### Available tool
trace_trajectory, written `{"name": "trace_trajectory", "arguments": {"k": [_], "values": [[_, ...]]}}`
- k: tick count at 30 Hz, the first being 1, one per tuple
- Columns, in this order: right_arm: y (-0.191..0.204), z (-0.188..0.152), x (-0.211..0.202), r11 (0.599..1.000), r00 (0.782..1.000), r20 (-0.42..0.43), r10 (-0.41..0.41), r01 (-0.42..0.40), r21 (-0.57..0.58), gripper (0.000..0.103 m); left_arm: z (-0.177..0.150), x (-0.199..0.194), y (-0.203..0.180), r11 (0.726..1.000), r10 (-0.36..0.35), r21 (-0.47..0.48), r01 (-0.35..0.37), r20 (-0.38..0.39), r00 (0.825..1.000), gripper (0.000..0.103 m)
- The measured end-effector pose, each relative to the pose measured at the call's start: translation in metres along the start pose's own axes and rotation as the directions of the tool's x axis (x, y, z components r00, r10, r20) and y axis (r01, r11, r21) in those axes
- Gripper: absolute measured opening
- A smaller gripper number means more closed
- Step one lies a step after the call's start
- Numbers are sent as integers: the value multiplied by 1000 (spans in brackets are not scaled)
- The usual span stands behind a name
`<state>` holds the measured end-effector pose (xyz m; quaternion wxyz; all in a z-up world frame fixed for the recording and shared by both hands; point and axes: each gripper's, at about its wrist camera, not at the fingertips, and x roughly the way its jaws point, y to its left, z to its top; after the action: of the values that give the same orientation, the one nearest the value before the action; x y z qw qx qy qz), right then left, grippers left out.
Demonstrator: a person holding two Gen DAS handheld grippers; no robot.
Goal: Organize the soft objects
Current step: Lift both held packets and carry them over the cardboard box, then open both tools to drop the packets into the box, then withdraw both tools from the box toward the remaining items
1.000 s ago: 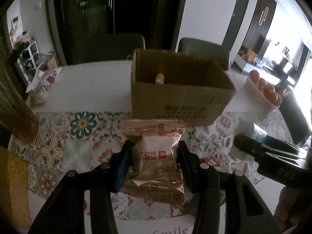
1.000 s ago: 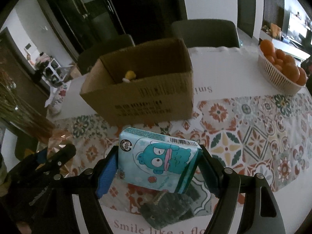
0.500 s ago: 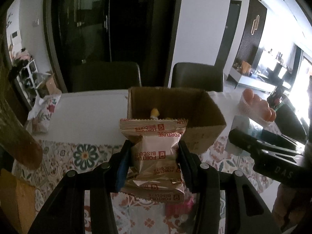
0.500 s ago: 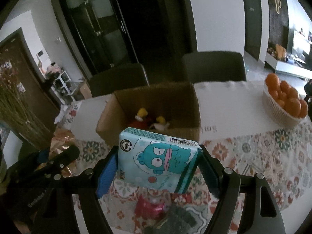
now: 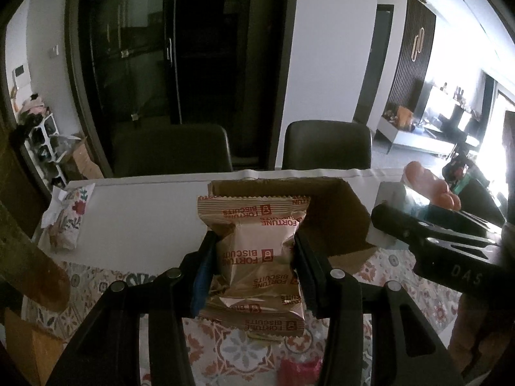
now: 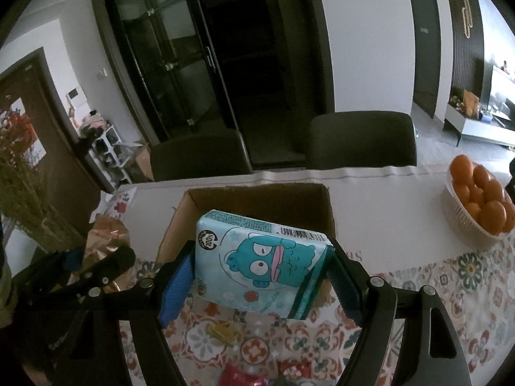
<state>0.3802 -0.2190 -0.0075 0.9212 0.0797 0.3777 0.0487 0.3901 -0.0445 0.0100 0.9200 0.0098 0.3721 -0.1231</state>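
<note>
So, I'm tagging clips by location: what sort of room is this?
Most likely a home dining room: a table with a patterned runner, two chairs behind it, and a basket of oranges.

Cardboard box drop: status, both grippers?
Left gripper shut on biscuit packet. Right gripper shut on tissue pack. Both held up before open cardboard box. Nothing in the way.

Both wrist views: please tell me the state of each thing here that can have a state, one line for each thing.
Left tool: shut on the biscuit packet.
Biscuit packet: sealed, held off the table, upright.
Right tool: shut on the tissue pack.
Tissue pack: sealed, held off the table, tilted.
Cardboard box: open at the top, standing on the table.
Basket: full of oranges.
Glass doors: closed.
</note>
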Motion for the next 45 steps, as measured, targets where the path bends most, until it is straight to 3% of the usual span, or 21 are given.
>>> {"name": "trace_trajectory", "arguments": {"k": [23, 27, 35, 45], "values": [[-16, 44, 72, 1000, 995, -96, 16, -14, 28, 82, 31, 79, -1, 1000, 0, 11, 1, -104, 995, 47], [-20, 45, 77, 998, 994, -110, 23, -16, 65, 89, 30, 87, 2, 1000, -5, -2, 5, -125, 992, 58], [-19, 40, 67, 997, 996, -83, -42, 47, 54, 89, 27, 79, 5, 1000, 20, 1, -20, -118, 993, 61], [-16, 26, 31, 995, 995, -32, -98, 99, 30, 89, 18, 38, -5, 998, 64, 33, -61, -75, 995, 64]]}}
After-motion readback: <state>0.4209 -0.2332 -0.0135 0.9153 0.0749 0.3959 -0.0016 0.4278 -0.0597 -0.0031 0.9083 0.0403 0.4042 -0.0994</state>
